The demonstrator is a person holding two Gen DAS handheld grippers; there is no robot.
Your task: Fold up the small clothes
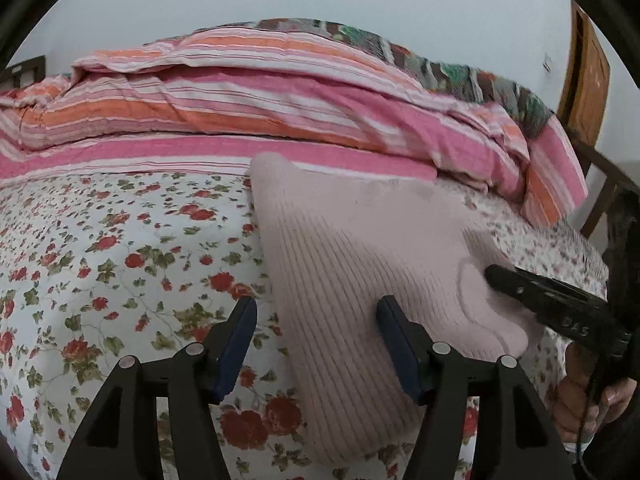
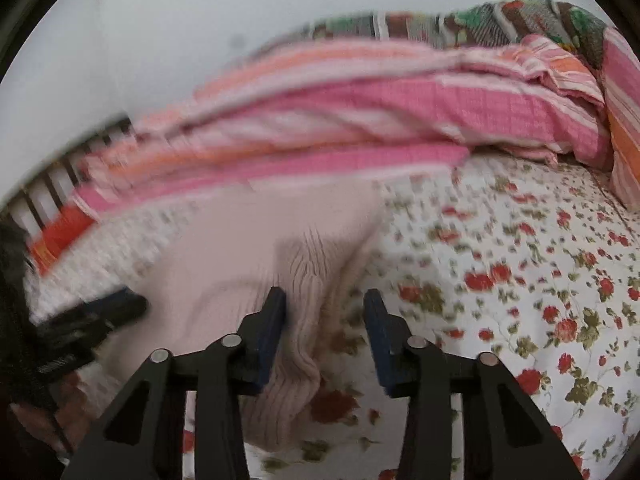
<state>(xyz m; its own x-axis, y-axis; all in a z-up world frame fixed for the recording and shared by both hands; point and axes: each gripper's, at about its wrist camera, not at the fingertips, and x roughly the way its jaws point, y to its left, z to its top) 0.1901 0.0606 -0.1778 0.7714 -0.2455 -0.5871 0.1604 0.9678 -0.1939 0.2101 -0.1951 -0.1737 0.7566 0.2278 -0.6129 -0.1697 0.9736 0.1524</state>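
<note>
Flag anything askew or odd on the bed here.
The pale pink ribbed knit garment lies rumpled and slanted on the floral bedsheet, one edge bunched up. Both hand-held grippers are open. The right wrist view is motion-blurred.

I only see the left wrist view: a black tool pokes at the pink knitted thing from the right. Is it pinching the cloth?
Observer: No. In the right wrist view the right tongs are open, with a ribbed fold of the pink knit garment between them.
Operator: And my own tongs, seen from there?
Observer: The left tongs show at the picture's left edge, their tip over the garment, blurred.
</note>
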